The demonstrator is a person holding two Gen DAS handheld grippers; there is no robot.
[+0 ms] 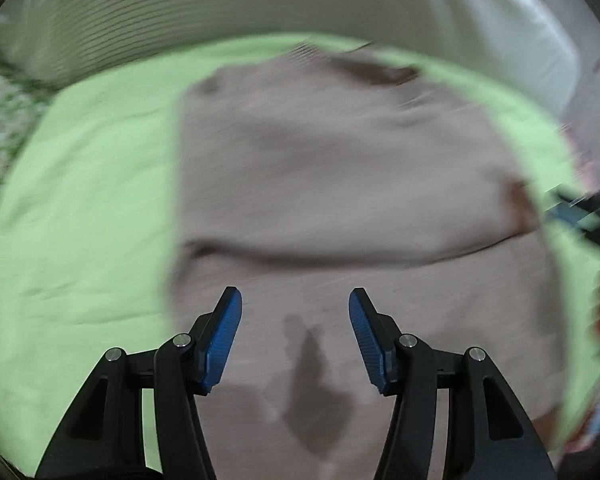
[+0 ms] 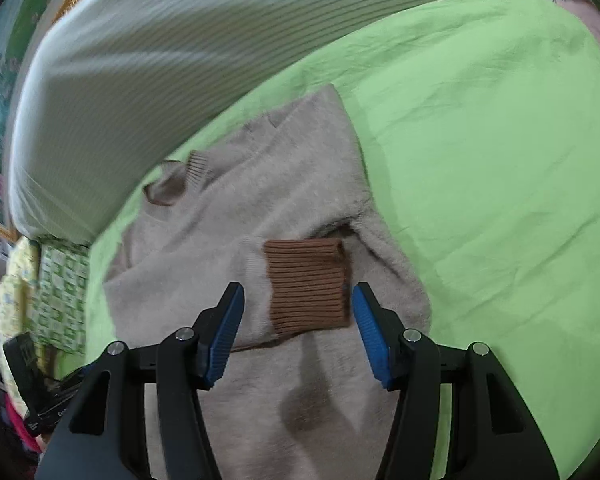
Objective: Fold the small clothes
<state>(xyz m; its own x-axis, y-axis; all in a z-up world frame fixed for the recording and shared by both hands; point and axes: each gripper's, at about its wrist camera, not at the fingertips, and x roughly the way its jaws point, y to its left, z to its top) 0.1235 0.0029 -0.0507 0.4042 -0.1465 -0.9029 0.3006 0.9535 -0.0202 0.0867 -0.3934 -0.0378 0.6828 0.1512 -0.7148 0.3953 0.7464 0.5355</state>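
We see a small beige sweater [image 2: 260,216] lying flat on a bright green sheet [image 2: 480,160], partly folded, with one sleeve laid across its body. The right wrist view gives the sharp detail: the sleeve ends in a ribbed brown cuff [image 2: 308,282] resting on the fuzzy beige knit, and a ribbed collar with a brown lining sits toward the far edge of the sheet. The left wrist view is smeared by motion blur, so there the sweater [image 1: 340,168] reads only as a wide beige shape with a fold line running across it and brown smudges at its far and right edges; the green sheet [image 1: 80,200] surrounds it on the left and beyond.

The right gripper [image 2: 298,320] hangs over the sweater with its blue pads spread apart, the brown cuff lying in line with the gap but not pinched. The left gripper [image 1: 295,328] is likewise released, its blue pads parted over bare knit with nothing between them. We see each gripper's shadow on the knit below it.

Past the far edge of the sheet, both views show a ribbed white cushion [image 2: 140,80]. Only the right view shows a green-and-white patterned cloth [image 2: 60,292] beyond the sheet's left corner and a black device [image 2: 24,364] beside it.
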